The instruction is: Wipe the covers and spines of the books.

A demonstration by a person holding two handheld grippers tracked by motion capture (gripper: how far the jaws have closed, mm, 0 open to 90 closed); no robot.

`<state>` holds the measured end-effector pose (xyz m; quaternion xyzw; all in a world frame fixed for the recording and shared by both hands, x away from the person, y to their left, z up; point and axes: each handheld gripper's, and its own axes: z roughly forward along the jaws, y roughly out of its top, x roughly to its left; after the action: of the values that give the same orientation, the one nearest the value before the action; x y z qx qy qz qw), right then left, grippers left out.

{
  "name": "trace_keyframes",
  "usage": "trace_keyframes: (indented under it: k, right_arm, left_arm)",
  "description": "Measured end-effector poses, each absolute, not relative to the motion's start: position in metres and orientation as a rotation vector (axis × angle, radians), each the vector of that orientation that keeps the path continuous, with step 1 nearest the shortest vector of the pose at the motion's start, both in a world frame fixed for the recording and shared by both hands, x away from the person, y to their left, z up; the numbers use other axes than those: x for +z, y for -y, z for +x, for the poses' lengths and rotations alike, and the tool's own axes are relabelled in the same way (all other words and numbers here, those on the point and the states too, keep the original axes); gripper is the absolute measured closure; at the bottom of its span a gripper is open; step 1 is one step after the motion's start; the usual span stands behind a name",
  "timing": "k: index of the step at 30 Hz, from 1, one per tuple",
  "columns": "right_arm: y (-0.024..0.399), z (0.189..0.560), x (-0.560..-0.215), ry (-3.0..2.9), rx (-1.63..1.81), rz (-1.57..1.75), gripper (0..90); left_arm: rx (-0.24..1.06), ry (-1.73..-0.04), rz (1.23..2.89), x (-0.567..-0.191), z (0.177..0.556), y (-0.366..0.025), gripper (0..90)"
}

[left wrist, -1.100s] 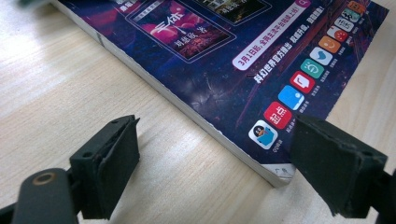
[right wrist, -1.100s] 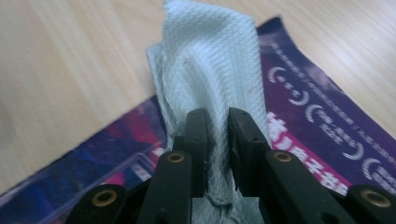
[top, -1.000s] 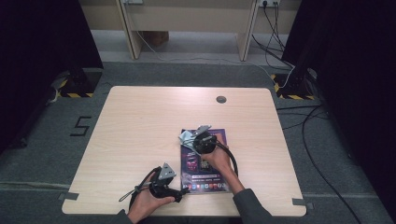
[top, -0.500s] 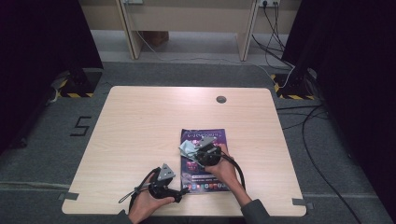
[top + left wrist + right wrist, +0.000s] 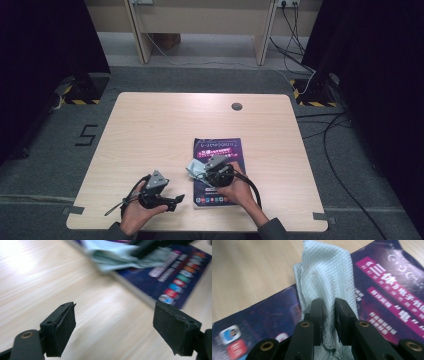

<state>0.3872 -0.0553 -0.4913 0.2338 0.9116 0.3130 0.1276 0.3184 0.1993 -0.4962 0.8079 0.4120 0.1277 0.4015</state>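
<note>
Showing pale diamond-textured cloth (image 5: 327, 280), bunched

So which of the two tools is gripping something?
The right tool: its jaws pinch the pale blue textured cloth. The left tool stands open.

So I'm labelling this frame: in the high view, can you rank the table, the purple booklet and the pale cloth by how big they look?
1. table, by far the largest.
2. purple booklet, lying flat on it.
3. pale cloth, bunched in the right gripper, so partly hidden and likely bigger spread out.
</note>
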Motion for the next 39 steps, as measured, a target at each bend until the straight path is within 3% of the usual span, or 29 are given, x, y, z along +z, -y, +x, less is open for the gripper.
trace_keyframes:
  k: [13,27,39]
  right_arm:
    - [0.048,0.348,-0.491,-2.707,0.95,0.591,77.6]
    - [0.041,0.326,-0.491,-2.757,0.994,0.532,78.3]
    - [0.106,0.339,-0.49,-2.668,0.936,0.746,78.2]
  left_arm:
    - [0.443,-1.267,1.973,-0.499,0.343,-0.246,18.3]
    - [0.448,-1.25,2.005,-0.501,0.343,-0.243,18.5]
    - [0.385,-1.2,2.003,-0.5,0.338,-0.232,18.5]
